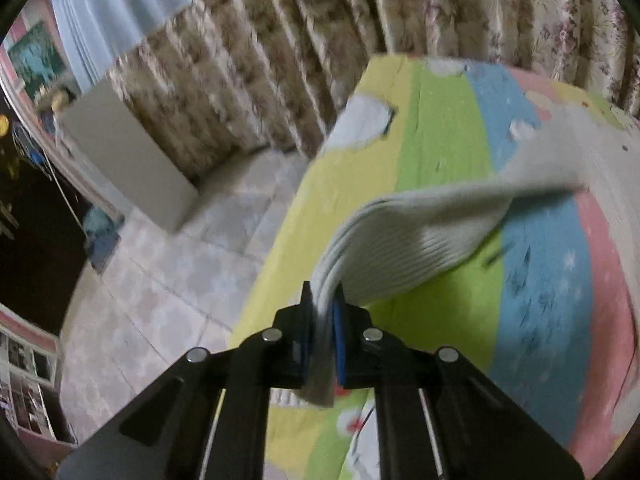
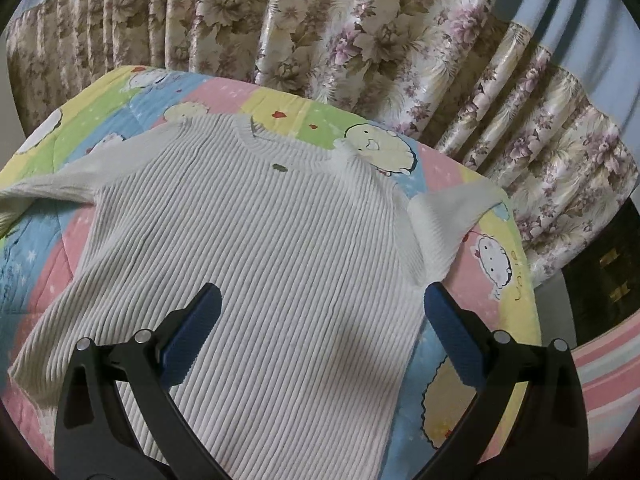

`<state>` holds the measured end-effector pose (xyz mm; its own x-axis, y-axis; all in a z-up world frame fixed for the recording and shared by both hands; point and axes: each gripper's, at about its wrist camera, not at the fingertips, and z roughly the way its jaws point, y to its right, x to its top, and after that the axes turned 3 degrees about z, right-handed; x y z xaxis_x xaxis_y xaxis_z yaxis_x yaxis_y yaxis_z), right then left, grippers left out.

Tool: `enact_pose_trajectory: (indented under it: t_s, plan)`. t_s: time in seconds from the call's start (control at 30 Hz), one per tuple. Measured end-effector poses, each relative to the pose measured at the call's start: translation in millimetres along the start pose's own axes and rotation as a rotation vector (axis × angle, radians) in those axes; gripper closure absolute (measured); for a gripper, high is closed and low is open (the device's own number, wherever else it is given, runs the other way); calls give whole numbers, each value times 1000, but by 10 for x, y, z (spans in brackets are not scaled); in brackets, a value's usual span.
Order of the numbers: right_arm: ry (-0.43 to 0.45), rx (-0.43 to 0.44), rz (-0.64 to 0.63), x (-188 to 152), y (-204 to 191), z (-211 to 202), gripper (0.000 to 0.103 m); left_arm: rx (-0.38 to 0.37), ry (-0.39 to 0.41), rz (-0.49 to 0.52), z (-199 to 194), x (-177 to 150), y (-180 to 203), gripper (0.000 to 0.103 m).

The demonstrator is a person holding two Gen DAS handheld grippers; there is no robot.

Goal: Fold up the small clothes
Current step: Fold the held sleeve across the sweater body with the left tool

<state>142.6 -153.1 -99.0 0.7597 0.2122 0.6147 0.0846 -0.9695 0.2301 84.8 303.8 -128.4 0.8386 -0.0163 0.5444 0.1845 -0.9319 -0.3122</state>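
Observation:
A white ribbed knit sweater [image 2: 260,248] lies face up on a colourful cartoon quilt [image 2: 500,256], neckline away from me. My right gripper [image 2: 322,300] is open and empty, hovering over the sweater's lower body near its right side. The right sleeve [image 2: 444,220] lies spread out to the side. My left gripper [image 1: 322,312] is shut on the cuff of the sweater's left sleeve [image 1: 420,232] and holds it lifted above the quilt [image 1: 440,128]; the sleeve stretches to the right toward the body.
Floral curtains [image 2: 360,40] hang close behind the bed. In the left wrist view the bed's left edge drops to a tiled floor [image 1: 168,280], with a white box-like cabinet [image 1: 120,152] by the curtain.

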Motion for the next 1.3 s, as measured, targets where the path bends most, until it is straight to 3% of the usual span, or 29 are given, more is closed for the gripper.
enact_pose_trajectory:
  t_s: [0.13, 0.2, 0.33, 0.57, 0.73, 0.87, 0.97, 1.07, 1.1, 1.17, 1.27, 1.3]
  plan:
    - [20, 16, 32, 57, 117, 46, 3, 2, 103, 17, -80, 401, 335, 94]
    - [28, 24, 49, 95, 200, 79, 3, -53, 158, 5, -113, 654, 517, 94]
    - [37, 47, 102, 151, 410, 157, 3, -176, 210, 4, -85, 1161, 950, 94]
    - [11, 74, 185, 151, 730, 414, 3, -488, 283, 151, -343, 1811, 2186, 94]
    - [-7, 71, 232, 81, 950, 579, 3, -704, 258, 280, -473, 1951, 3180, 94]
    - [-31, 62, 281, -2, 1179, 687, 3, -801, 203, 377, -571, 1784, 3815, 94]
    - [-50, 44, 324, -88, 1359, 749, 3, -818, 152, 423, -501, 1644, 4074, 93]
    - [-68, 47, 379, -185, 1512, 795, 3, -788, 106, 454, -380, 1507, 4247, 82]
    - [-73, 53, 393, -213, 1544, 808, 3, -774, 97, 458, -358, 1446, 4239, 74]
    - [-82, 66, 404, -257, 1588, 840, 4, -752, 103, 463, -378, 1393, 4207, 43]
    - [-81, 64, 375, -261, 1538, 846, 4, -725, 156, 447, -501, 1306, 3977, 24]
    - [-76, 69, 365, -249, 1508, 834, 4, -697, 174, 443, -527, 1276, 3889, 23]
